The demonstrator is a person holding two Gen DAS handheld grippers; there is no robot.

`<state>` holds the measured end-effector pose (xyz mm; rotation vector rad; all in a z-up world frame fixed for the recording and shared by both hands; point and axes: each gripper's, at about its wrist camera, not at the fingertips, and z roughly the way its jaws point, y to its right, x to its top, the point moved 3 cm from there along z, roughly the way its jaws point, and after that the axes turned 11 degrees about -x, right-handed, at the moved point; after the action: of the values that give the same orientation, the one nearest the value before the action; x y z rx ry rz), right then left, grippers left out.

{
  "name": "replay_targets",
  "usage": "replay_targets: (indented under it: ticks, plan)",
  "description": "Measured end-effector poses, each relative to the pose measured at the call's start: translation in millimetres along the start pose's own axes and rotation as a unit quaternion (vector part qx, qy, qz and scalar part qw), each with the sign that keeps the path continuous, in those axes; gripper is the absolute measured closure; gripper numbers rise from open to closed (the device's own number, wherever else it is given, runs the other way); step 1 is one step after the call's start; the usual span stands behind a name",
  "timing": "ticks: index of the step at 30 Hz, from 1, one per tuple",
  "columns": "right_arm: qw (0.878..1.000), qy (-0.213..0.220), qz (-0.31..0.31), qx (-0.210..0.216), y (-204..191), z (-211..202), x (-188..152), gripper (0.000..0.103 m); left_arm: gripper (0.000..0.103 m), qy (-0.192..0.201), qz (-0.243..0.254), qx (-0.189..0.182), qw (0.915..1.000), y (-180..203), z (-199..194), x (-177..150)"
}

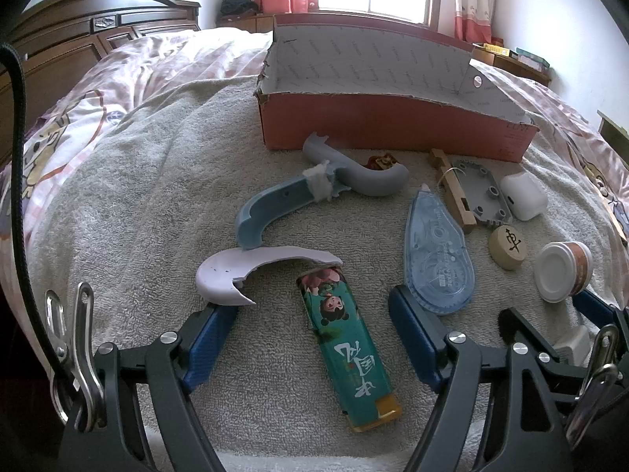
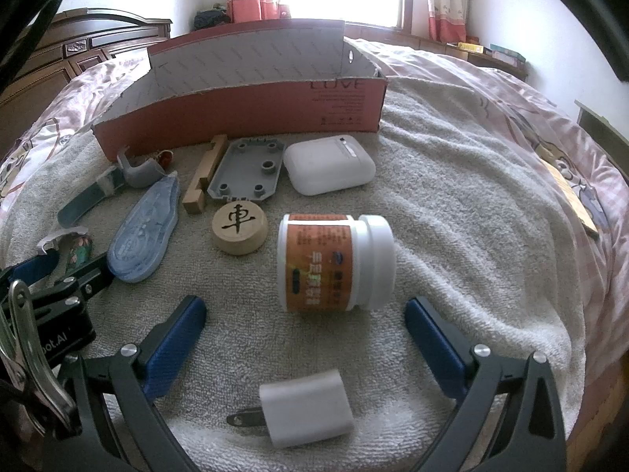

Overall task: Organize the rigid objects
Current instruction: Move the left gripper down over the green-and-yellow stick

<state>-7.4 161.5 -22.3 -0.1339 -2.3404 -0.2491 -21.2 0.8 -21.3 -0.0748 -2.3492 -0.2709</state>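
Observation:
My left gripper (image 1: 314, 314) is open, its blue fingers on either side of a green lighter (image 1: 348, 350) lying on the towel. A white broken plastic piece (image 1: 243, 273) lies over the lighter's far end. My right gripper (image 2: 304, 314) is open, with a white jar with an orange label (image 2: 334, 261) lying on its side just ahead between the fingers. A white plug charger (image 2: 302, 409) lies under it, near the camera. An open red cardboard box (image 1: 393, 126) stands behind the objects; it also shows in the right wrist view (image 2: 251, 114).
On the towel lie a blue-grey curved handle (image 1: 314, 192), a blue correction tape (image 1: 436, 247), a wooden block (image 2: 202, 177), a grey plastic plate (image 2: 247, 173), a white earbud case (image 2: 328, 169) and a wooden chess piece (image 2: 240, 228). A wooden headboard (image 1: 78, 39) stands left.

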Motion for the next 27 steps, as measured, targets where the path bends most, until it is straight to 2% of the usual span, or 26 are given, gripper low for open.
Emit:
replay_targets:
  ticks: [27]
  plan:
    - [1.0,0.001,0.0,0.0,-0.1,0.6,0.2,0.0,0.023,-0.004,0.001,-0.003,1.0,0.2,0.1,-0.2]
